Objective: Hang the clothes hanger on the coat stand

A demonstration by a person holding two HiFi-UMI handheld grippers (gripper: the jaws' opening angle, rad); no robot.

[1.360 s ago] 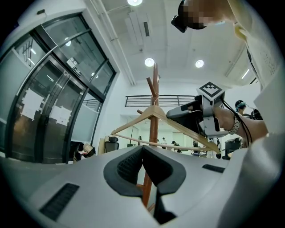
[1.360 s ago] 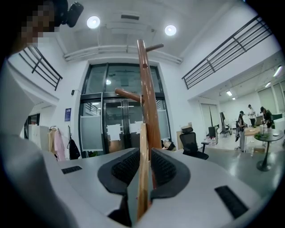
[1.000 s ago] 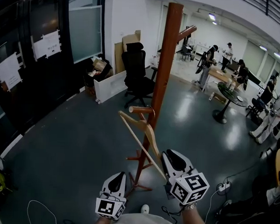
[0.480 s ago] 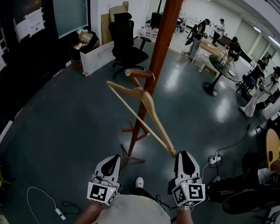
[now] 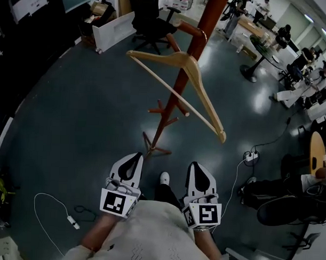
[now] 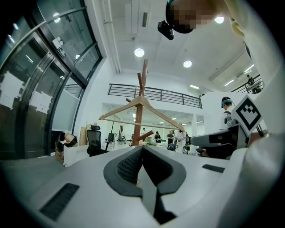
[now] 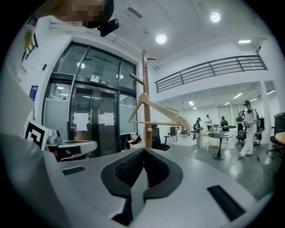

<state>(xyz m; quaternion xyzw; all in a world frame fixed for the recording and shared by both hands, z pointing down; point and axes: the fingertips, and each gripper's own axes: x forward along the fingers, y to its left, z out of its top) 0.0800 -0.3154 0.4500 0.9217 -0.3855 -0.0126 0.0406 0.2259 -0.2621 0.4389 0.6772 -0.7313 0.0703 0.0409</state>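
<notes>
A light wooden clothes hanger (image 5: 204,99) hangs by its hook from a peg of the reddish-brown coat stand (image 5: 164,121), tilted, with its right end low. Both grippers sit low by my body, well short of the stand. My left gripper (image 5: 131,162) is shut and empty. My right gripper (image 5: 198,172) is shut and empty too. The left gripper view shows the hanger (image 6: 138,103) on the stand (image 6: 141,84) beyond the shut left gripper (image 6: 142,153). In the right gripper view, the hanger (image 7: 156,109) and stand (image 7: 145,80) rise past the shut right gripper (image 7: 143,156).
A black office chair (image 5: 148,14) and a white box (image 5: 116,26) stand behind the coat stand. Several people work around a round table (image 5: 267,50) at the back right. A power strip (image 5: 250,155) and a white cable (image 5: 48,203) lie on the dark floor.
The right gripper has let go of the hanger, which now hangs from the stand's peg. Both grippers have drawn back toward my body, and my view has tipped further down.
</notes>
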